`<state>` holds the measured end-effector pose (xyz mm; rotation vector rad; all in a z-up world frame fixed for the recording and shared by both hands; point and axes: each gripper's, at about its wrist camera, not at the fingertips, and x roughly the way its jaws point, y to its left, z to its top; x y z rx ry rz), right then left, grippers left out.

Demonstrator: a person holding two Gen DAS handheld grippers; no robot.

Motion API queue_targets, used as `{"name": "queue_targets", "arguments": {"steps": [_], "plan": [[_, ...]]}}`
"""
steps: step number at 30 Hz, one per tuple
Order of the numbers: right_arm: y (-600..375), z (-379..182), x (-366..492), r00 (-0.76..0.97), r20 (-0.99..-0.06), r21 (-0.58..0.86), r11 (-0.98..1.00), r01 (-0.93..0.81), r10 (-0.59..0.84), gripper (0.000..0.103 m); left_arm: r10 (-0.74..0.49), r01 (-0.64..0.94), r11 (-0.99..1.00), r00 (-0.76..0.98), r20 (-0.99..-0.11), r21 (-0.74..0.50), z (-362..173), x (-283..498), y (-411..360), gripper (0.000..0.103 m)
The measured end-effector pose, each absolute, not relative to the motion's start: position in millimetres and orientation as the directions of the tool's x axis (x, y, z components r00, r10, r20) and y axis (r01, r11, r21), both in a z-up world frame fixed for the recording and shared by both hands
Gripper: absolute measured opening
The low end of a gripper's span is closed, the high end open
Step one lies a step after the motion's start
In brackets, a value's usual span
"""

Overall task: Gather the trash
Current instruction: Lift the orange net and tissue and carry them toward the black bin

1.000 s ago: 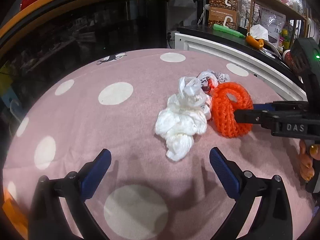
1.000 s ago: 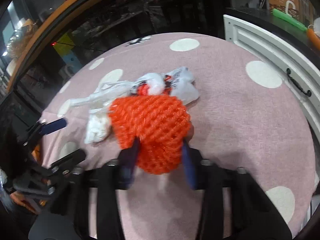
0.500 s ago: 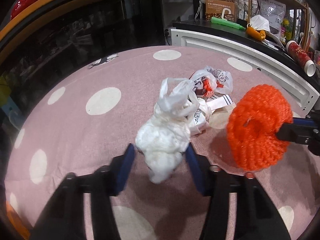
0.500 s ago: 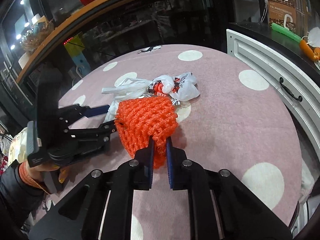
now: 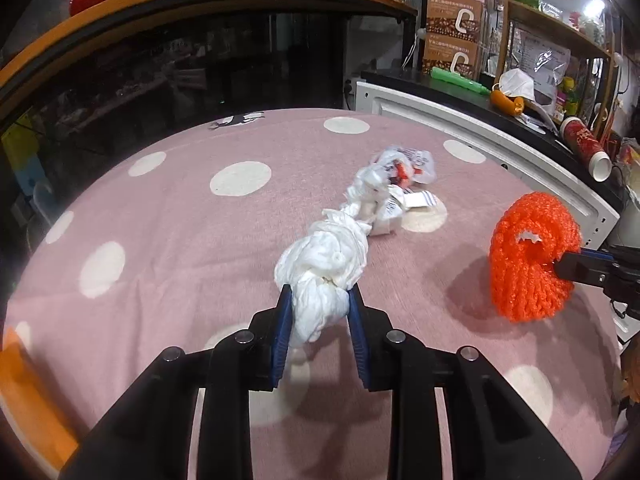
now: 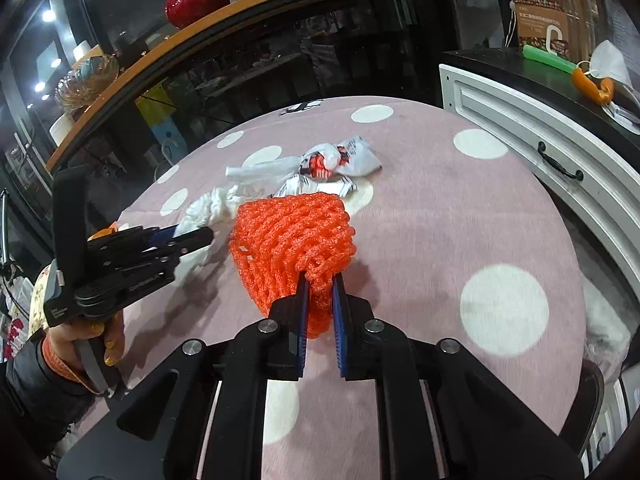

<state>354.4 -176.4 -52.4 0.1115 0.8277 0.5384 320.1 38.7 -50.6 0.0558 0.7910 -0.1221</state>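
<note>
Trash half grabbed — right tongs [image 6: 320, 280] clamped on the orange net [image 6: 292, 236], left tongs [image 5: 318, 300] closing on the white bag [image 5: 324, 264]; wrappers [image 5: 404, 172] remain on the pink surface [image 5: 160, 240].

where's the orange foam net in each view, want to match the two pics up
Left wrist view: the orange foam net hangs at the right edge, pinched by the right gripper that reaches in from the right.
Right wrist view: the net sits at centre, just above that gripper's own closed blue pads.
Shared landmark: the crumpled printed wrapper on the pink dotted cloth, lying beyond the net in both.
</note>
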Motion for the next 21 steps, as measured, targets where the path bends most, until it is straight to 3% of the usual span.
{"name": "queue_targets", "arguments": {"steps": [21], "plan": [[-228,-52,268,0.609,-0.625,0.334,0.873,-0.355,0.487,0.012,-0.203,0.189,0.978,0.732,-0.650,-0.092,-32,221,24,0.022]]}}
